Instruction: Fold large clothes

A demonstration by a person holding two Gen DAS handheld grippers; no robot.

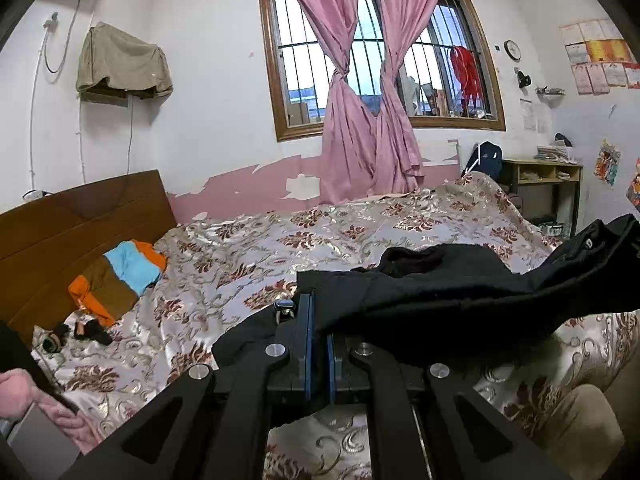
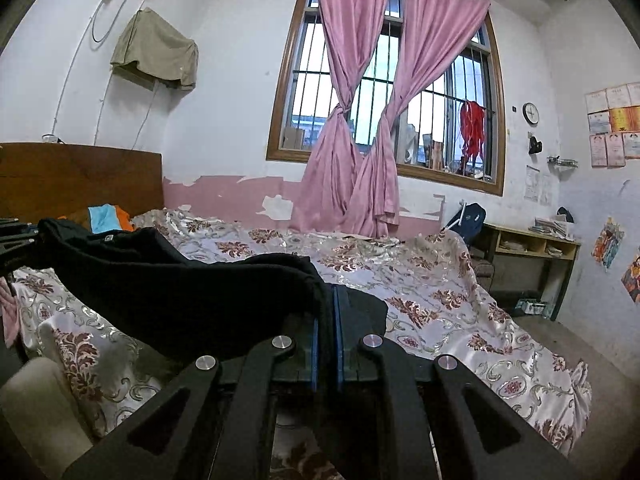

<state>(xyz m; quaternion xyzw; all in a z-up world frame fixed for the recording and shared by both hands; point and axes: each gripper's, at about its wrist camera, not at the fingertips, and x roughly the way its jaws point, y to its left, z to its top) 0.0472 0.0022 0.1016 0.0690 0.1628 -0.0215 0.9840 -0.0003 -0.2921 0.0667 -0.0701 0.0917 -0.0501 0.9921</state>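
A large black garment (image 1: 440, 288) hangs stretched between my two grippers above the bed. In the left wrist view my left gripper (image 1: 318, 316) is shut on one end of it, blue pads pinching the cloth, and the rest runs off to the upper right. In the right wrist view my right gripper (image 2: 327, 312) is shut on the other end of the black garment (image 2: 160, 280), which sags away to the left edge of the view. A small label shows on the cloth near its far end. The middle of the garment droops toward the floral bedspread (image 2: 420, 280).
The bed's floral bedspread (image 1: 260, 248) fills the room's middle, with a wooden headboard (image 1: 80, 220) on the left. Folded orange, blue and brown clothes (image 1: 120, 276) and small dark items (image 1: 92, 330) lie by the headboard. A hand (image 1: 16, 392) shows at lower left. A desk (image 2: 532, 248) stands at right.
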